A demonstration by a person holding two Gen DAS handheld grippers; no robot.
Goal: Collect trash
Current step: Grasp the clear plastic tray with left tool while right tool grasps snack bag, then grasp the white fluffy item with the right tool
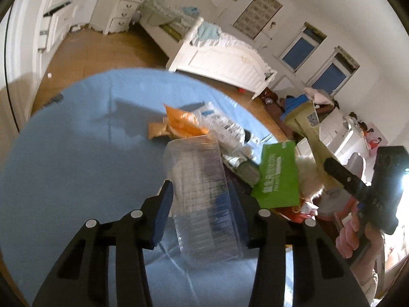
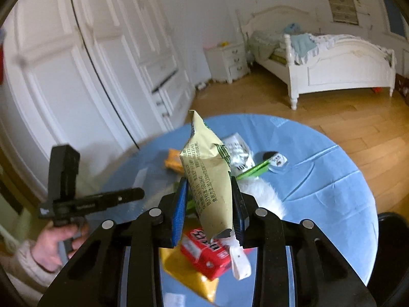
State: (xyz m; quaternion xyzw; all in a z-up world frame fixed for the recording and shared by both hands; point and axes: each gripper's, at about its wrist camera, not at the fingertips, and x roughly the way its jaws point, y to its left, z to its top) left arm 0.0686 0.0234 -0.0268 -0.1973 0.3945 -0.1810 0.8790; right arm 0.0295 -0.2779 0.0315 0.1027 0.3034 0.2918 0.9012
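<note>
Where blue round table (image 2: 319,168) stands: wood floor (image 2: 345,117), white bed (image 2: 340,71).

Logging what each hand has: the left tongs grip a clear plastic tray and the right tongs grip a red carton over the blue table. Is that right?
Not quite. The right tongs grip a beige snack pouch, as the right wrist view shows; the red carton lies below on the blue table. The left tongs do grip the clear plastic tray.

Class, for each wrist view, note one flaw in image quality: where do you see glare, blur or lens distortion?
Left wrist view: blown-out glare at the right edge, motion blur on the clear plastic tray. Right wrist view: fisheye bends the wardrobe doors into curves; the beige packet stays fairly sharp.
</note>
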